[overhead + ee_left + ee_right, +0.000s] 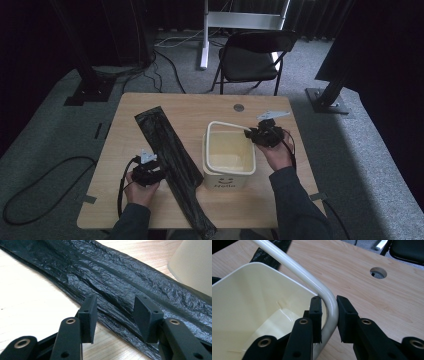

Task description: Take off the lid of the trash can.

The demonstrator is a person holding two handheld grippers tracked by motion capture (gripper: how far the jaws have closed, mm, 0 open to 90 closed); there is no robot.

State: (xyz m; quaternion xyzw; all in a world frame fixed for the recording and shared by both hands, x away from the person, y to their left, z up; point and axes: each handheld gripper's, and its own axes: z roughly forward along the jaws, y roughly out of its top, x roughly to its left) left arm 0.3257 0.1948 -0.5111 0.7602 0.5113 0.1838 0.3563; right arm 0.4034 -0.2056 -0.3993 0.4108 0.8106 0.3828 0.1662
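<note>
Right gripper (329,315): fingers (315,312) straddle the cream handle (322,290) of the bin at its bent corner, one finger inside the loop, one outside. Both sit right against the tube, but I can't tell if they actually press on it. No earlier frame here, so state only.

In the high view the right gripper (264,134) is at the far right corner of the cream bin (229,172), with the handle raised across the far rim. The bin stands upright, right of centre on the table (130,200), with a "Hello" print and smiley on its near wall. A pale sheet lies on the bin floor in the right gripper view.

Left gripper (116,315): fingers (88,315) apart, hovering over the near-left edge of the black plastic bag (120,277). Nothing clamped; the bag lies flat under the gap. In the high view the left gripper (147,170) sits at the left edge of the black plastic bag (167,150), near the table's near-left part.

The bag is folded into a long crinkled strip, running diagonally from far left to the near edge, and passes just beside the bin's left wall.

Round cable hole (378,272) in the table, far of the bin. Folding chair (250,55) beyond the far edge.
</note>
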